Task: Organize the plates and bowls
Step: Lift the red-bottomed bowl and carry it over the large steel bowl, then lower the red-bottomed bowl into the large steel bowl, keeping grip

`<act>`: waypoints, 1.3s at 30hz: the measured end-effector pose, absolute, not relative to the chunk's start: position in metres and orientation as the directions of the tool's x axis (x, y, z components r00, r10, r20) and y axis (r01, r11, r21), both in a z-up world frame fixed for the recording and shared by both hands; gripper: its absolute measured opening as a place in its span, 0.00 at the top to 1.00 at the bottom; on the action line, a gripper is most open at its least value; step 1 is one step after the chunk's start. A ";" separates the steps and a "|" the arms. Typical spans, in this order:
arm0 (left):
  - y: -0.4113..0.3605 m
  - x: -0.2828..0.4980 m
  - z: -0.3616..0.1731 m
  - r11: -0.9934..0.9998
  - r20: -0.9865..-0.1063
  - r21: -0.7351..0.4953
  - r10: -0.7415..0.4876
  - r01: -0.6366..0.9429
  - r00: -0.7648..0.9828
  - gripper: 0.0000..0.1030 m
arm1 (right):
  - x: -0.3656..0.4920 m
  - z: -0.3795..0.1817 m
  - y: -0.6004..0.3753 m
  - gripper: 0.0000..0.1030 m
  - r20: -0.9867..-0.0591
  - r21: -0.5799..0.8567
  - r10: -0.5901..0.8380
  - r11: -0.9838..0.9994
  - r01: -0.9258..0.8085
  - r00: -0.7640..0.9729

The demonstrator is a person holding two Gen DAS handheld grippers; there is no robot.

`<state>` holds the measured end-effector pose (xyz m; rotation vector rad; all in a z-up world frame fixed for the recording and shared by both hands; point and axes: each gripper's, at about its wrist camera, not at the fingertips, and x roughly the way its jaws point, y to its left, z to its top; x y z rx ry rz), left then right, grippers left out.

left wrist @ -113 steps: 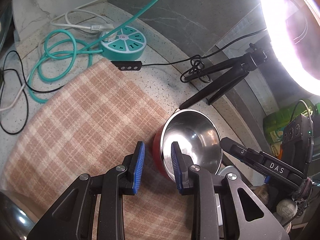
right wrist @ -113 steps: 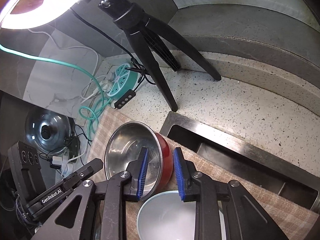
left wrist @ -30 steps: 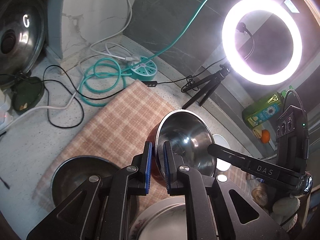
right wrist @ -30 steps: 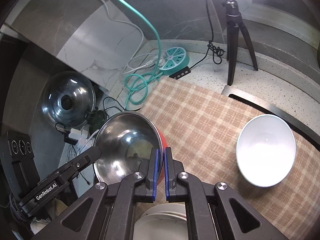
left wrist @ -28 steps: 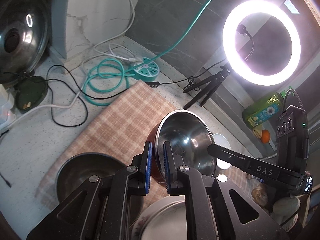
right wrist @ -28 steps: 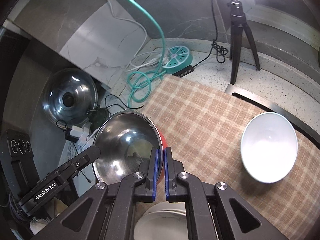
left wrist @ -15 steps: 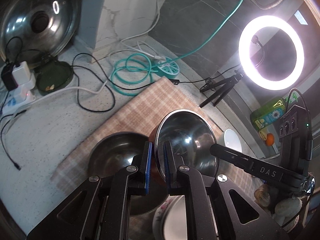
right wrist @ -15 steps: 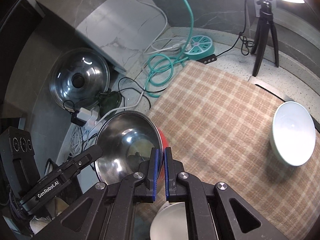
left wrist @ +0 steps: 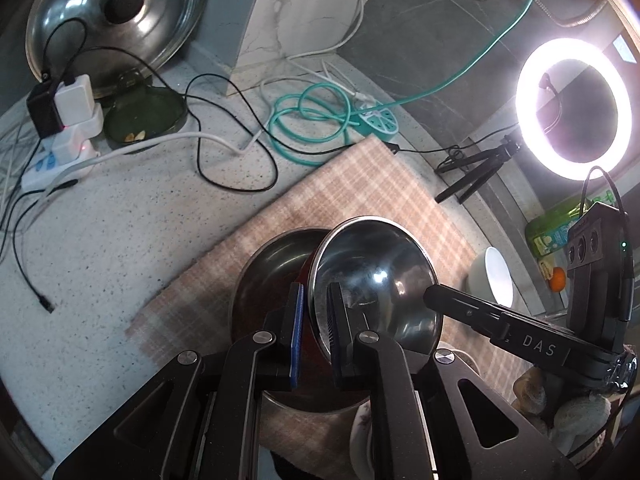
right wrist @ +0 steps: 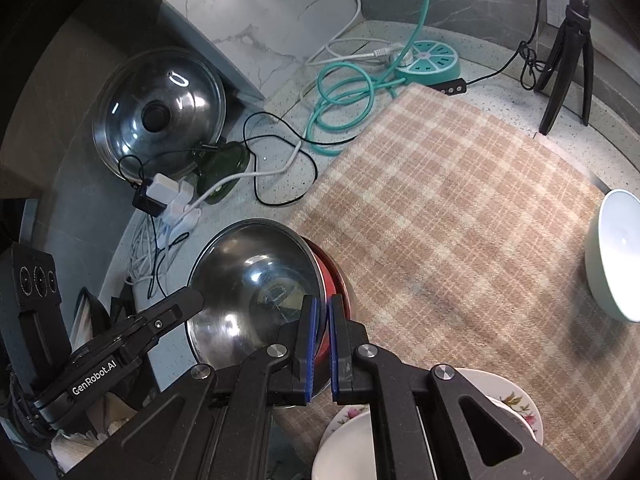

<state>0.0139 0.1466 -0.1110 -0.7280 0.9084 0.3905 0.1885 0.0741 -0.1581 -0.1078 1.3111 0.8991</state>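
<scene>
A steel bowl with a red outside [left wrist: 376,276] [right wrist: 256,280] is held in the air by both grippers. My left gripper [left wrist: 317,320] is shut on its near rim. My right gripper [right wrist: 320,332] is shut on the opposite rim. The bowl hangs tilted over a larger dark steel bowl [left wrist: 272,264] that sits on the checked cloth [left wrist: 352,188] [right wrist: 460,216]. A white bowl [left wrist: 494,276] [right wrist: 616,252] stands at the cloth's right side. Floral plates [right wrist: 516,400] lie stacked under the right gripper, partly hidden.
A pot lid [left wrist: 116,12] [right wrist: 160,116] leans on the wall at the left. Power strips and cables [left wrist: 72,128], a teal socket hub [left wrist: 380,120] [right wrist: 430,60] and a ring light on a tripod [left wrist: 572,108] surround the cloth. A sink edge lies at the right.
Both grippers closed on the red-sided bowl's rim, lifted it off the cloth, and carried it left and back, so it now hangs over the larger steel bowl.
</scene>
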 end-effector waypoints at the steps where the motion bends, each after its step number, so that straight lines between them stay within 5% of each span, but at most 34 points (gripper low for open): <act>1: 0.147 0.013 -0.113 0.700 -0.825 -0.399 0.009 -0.592 0.565 0.91 | 0.188 -0.160 0.076 0.95 -0.865 0.402 0.502 0.671 -0.624 -0.017; 39: 0.154 0.014 -0.150 0.742 -0.885 -0.311 0.002 -0.594 0.465 0.91 | 0.165 -0.192 0.106 0.95 -0.932 0.238 0.362 0.669 -0.704 0.029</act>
